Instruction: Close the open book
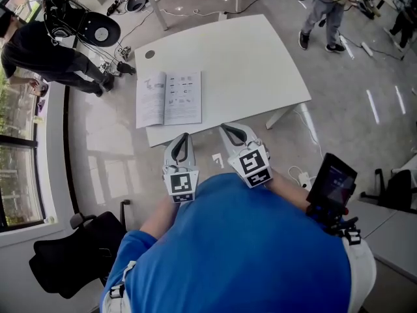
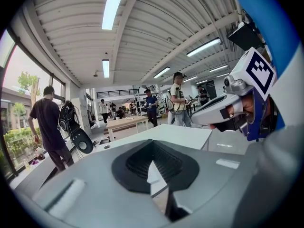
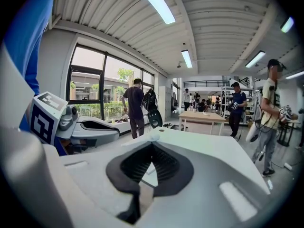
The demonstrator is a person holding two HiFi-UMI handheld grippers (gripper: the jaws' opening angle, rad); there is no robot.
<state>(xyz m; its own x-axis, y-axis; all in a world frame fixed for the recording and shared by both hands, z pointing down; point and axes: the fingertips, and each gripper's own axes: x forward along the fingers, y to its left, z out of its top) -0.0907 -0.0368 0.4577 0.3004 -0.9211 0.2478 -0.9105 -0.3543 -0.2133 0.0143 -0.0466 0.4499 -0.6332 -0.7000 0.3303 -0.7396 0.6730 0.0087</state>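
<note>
The desk (image 1: 260,51) is plain white, with one small grey round spot near a far corner. The book (image 1: 169,98) shows white pages printed with small grey and black figures. The left tongs (image 1: 184,137) and right tongs (image 1: 226,129) have pale grey-white shells with black ribbed pads inside, and each carries a cube (image 1: 183,183) patterned with black squares on white. The shirt (image 1: 247,253) is bright blue. The floor (image 1: 352,109) is glossy pale grey, streaked with white reflections. The chair (image 1: 71,256) is black.
</note>
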